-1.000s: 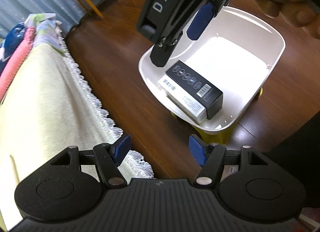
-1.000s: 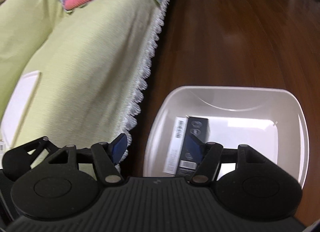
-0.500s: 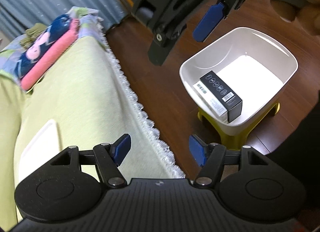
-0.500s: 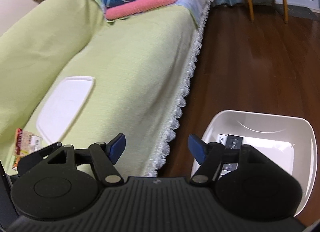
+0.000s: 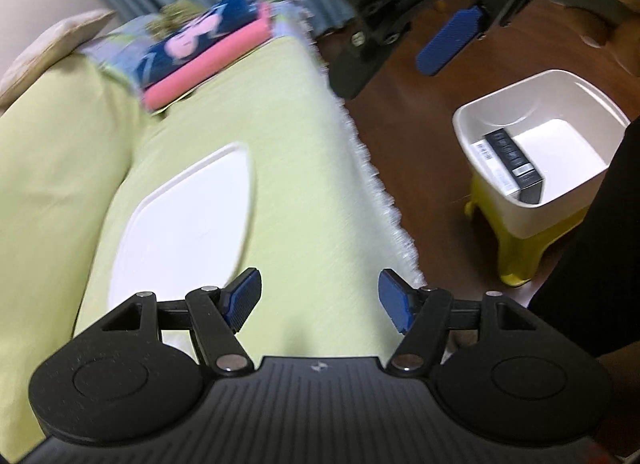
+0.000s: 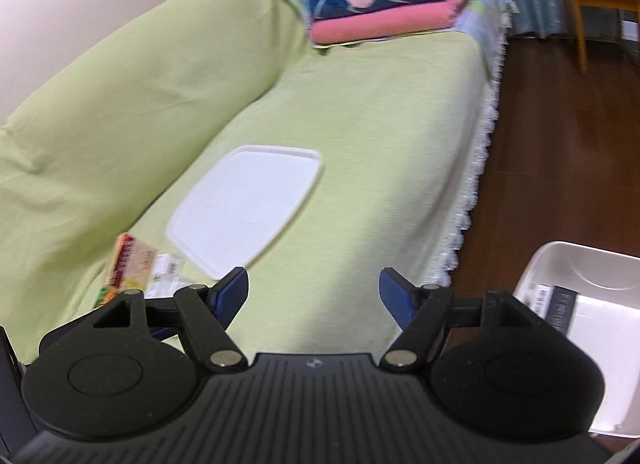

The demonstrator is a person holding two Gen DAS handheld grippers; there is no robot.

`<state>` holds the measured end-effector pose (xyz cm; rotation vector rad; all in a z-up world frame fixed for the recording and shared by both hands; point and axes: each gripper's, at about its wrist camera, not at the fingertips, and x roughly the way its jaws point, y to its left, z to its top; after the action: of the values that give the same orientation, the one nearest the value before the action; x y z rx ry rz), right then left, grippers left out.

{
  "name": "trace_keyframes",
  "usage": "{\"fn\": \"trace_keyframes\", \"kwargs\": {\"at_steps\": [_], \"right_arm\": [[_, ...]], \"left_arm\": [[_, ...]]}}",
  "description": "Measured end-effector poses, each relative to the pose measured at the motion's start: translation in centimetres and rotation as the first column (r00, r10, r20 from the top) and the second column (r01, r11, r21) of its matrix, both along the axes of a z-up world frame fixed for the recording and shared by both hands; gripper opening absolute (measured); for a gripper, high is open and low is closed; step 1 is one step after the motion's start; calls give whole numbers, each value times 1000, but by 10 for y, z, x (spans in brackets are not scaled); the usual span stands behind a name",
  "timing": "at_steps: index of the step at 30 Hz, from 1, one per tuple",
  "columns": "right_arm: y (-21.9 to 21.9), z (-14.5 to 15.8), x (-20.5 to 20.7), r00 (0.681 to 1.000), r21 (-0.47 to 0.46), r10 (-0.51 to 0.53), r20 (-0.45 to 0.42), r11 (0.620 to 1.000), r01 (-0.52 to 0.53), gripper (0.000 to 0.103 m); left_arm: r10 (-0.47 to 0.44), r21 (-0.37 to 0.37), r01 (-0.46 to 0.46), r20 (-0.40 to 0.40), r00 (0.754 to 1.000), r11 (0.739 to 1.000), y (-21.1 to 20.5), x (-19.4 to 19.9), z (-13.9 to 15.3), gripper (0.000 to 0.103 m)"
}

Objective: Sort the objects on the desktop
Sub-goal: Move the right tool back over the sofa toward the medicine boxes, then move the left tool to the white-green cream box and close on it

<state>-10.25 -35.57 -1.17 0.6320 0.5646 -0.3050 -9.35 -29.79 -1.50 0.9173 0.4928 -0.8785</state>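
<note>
We see a sofa (image 6: 360,112) under a pale green cover, a flat white lid (image 6: 248,208) lying on its seat. Beside it on the floor, a white bin (image 5: 536,152) sits on a yellow stool (image 5: 520,252); inside lies a black box (image 5: 514,164) with white barcode labels. A red-and-green packet (image 6: 128,268) rests near the lid. Our left gripper (image 5: 320,300) and right gripper (image 6: 314,296) both gape wide, empty.

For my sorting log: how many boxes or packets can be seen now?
2. A black box lies inside the white bin; a colourful packet lies on the green sofa cover beside the white lid. More may be hidden.
</note>
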Motion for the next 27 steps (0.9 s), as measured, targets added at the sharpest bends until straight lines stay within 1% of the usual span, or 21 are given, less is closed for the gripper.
{"fn": "trace_keyframes", "kwargs": {"at_steps": [6,8,12,17,22,27], "right_arm": [[28,1,24,997,4,69,32,998,-69,71],[39,-1,33,995,6,97,38,995,-97,71],[63,-6,54,988,16,148,48,989,-149,72],[86,-14,88,976,45,206,73,977,-209,72],[105,-25,121,962,81,251,104,962,-260,72],[112,-38,149,947,105,290,137,946,-305,72]], "left_arm": [[122,-32,-123,-11,992,992,50,15,8,68],[159,-45,-160,-19,987,986,66,18,9,71],[231,-68,-233,-36,972,970,96,27,8,79],[308,-88,-313,-66,949,946,128,45,5,80],[354,-82,-360,-78,932,929,149,65,1,80],[377,-79,-383,-82,923,920,156,82,-3,80]]}}
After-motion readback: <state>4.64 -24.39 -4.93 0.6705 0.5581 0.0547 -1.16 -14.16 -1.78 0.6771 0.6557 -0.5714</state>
